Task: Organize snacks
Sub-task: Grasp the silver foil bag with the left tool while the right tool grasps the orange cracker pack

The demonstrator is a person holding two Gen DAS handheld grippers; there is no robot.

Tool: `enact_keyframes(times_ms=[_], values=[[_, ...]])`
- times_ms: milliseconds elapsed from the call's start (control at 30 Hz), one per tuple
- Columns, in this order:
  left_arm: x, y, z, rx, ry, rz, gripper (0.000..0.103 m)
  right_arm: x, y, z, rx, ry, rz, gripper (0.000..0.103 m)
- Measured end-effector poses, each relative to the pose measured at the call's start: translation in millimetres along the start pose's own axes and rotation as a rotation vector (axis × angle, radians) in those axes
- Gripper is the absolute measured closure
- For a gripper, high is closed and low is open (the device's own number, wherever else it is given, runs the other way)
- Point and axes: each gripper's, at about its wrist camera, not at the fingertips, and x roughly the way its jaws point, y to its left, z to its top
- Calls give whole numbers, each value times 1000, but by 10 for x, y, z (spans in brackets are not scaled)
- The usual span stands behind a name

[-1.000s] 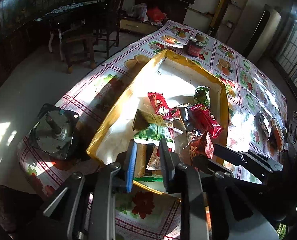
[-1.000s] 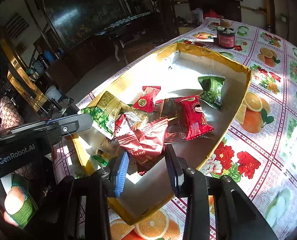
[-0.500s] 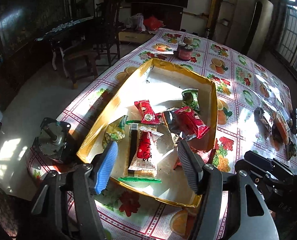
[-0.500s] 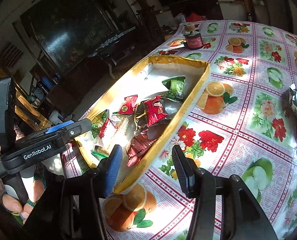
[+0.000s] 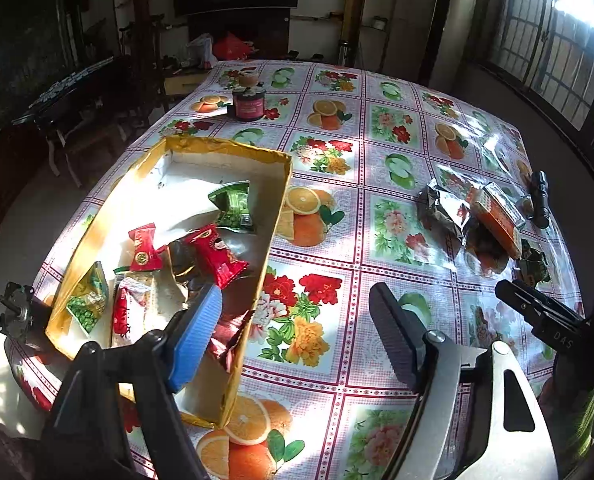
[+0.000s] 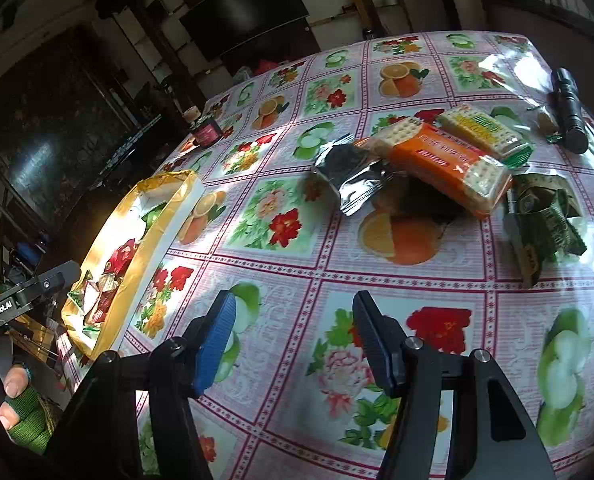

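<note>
1. You are holding both grippers empty now. The jaws of the left gripper (image 5: 297, 336) are opening wide, and nothing is between them; only the flowered surface (image 5: 377, 152) is showing in the gap.
2. The jaws of the right gripper (image 6: 293, 344) are also opening, about half way, and they are holding nothing.
3. A second ago both grippers were hanging over the yellow box (image 5: 275, 216) with packets between the jaws. Now those packets are lying inside the box, at the left of both views, with the other red and green packets (image 5: 217, 256). This means one delivery is finished.
4. Both views are now turning away from the box, towards the right side of the surface, where the loose snacks are waiting.
5. In the right wrist view, the silver pouch (image 6: 349, 176), the orange cracker pack (image 6: 445, 160), the yellow cracker pack (image 6: 485, 128) and the dark green packet (image 6: 545, 224) are lying close together in the upper right of the frame, outside the box.
6. I am judging that these four are the next things to collect; the orange pack is resting partly on the silver pouch.
7. The black flashlight (image 6: 569, 112) and the dark jar (image 5: 249, 104) are probably not snacks.
</note>
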Motion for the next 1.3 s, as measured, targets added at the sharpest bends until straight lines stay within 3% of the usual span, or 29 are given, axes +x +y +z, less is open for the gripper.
enact_keyframes(times_ms=[267, 533, 633, 800, 1000, 1133, 1233, 1300], values=[[493, -579, 339, 36, 107, -72, 22, 132, -236, 649, -190, -37, -131, 34], [955, -968, 717, 3, 180, -105, 22, 672, -373, 844, -299, 84, -243, 33], [1151, -1075, 849, -16, 218, -110, 22, 682, -515, 839, -214, 109, -209, 32], [1408, -1318, 954, -29, 256, -84, 22, 477, -697, 610, -73, 138, -160, 49], [1733, -1702, 929, -9, 304, -28, 22, 119, -701, 226, 8, 105, -113, 49], [1832, -1824, 920, -12, 294, 5, 11, -32, -701, 99, 51, 76, -93, 49], [2022, -1872, 911, -20, 353, 13, 3, -78, -707, 62, 75, 59, -79, 49], [2047, -1892, 910, -25, 354, 27, 4, -100, -709, 44, 85, 54, -81, 49]])
